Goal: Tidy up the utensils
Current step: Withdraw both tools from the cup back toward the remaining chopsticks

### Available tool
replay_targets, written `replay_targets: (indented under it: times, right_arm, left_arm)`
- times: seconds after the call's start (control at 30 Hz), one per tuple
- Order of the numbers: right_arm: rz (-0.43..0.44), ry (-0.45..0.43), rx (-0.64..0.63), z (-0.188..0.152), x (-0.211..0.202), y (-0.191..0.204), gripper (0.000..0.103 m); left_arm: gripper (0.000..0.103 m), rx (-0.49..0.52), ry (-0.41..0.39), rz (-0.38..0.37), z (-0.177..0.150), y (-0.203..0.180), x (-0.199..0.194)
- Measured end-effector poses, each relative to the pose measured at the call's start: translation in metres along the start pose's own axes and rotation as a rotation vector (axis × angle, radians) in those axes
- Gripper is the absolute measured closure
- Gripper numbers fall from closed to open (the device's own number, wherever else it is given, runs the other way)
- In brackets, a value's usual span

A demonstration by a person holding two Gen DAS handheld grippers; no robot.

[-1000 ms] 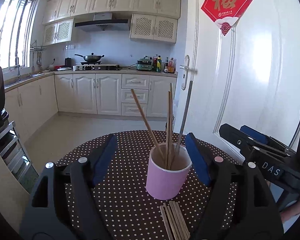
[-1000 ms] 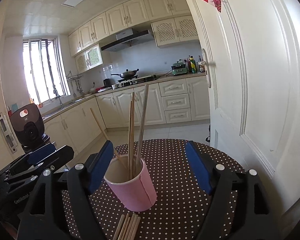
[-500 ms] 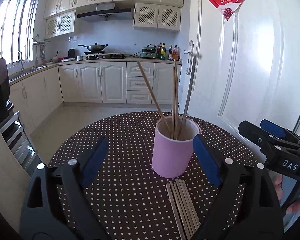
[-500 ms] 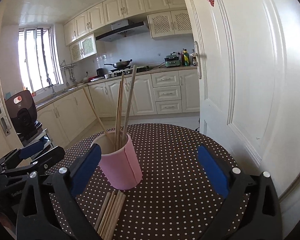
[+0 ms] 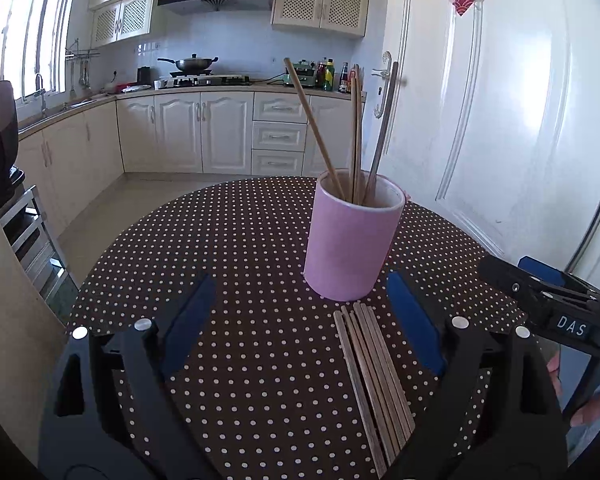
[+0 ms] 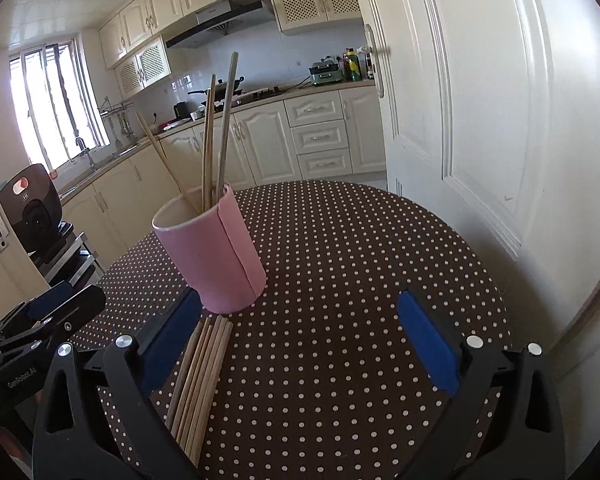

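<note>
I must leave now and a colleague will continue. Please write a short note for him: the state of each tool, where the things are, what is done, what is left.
Left tool: open, holding nothing, above the table.
Right tool: open, holding nothing.
Pink cup: upright on the table, with four chopsticks standing in it. That part is done.
Loose chopsticks: one bundle flat on the table, just in front of the cup, untouched.
Left: pick up the bundle and stand it in the cup.

Matt brown polka-dot tablecloth (image 5: pixel 240 248) looks like cloth, pink cup (image 5: pixel 350 242) smooth, slightly glossy, loose chopsticks (image 5: pixel 374 376) bare matt wood, left gripper (image 5: pixel 300 320) matt black plastic with blue pads (image 5: pixel 414 322), white door (image 6: pixel 480 100) glossy painted.
</note>
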State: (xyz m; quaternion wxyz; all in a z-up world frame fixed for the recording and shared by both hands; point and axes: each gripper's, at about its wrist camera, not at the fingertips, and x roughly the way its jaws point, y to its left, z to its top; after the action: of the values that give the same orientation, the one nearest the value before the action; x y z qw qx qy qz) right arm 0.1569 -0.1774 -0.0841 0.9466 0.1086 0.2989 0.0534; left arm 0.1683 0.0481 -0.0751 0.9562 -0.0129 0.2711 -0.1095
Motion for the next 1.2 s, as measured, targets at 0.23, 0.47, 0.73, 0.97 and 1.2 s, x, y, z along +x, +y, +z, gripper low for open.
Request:
replay_targets:
  times: [0.23, 0.47, 0.73, 0.97, 1.2]
  right_arm:
    - [0.009, 0.068, 0.001, -0.017, 0.001, 0.003, 0.008]
    - [0.011, 0.139, -0.01, -0.034, 0.009, 0.008, 0.008]
    - [0.015, 0.196, -0.053, -0.045, 0.017, 0.023, 0.008]
    - [-0.005, 0.235, -0.102, -0.049, 0.026, 0.035, 0.008]
    - [-0.022, 0.266, -0.122, -0.048, 0.033, 0.039, 0.008]
  left_arm:
    - [0.017, 0.005, 0.06, -0.009, -0.017, -0.006, 0.002]
    - [0.017, -0.003, 0.132, -0.017, -0.034, -0.005, 0.004]
    - [0.017, -0.005, 0.18, 0.017, -0.047, 0.006, 0.006]
    - [0.017, -0.006, 0.205, 0.032, -0.053, 0.019, 0.004]
    - [0.017, -0.017, 0.202, 0.032, -0.056, 0.03, 0.0]
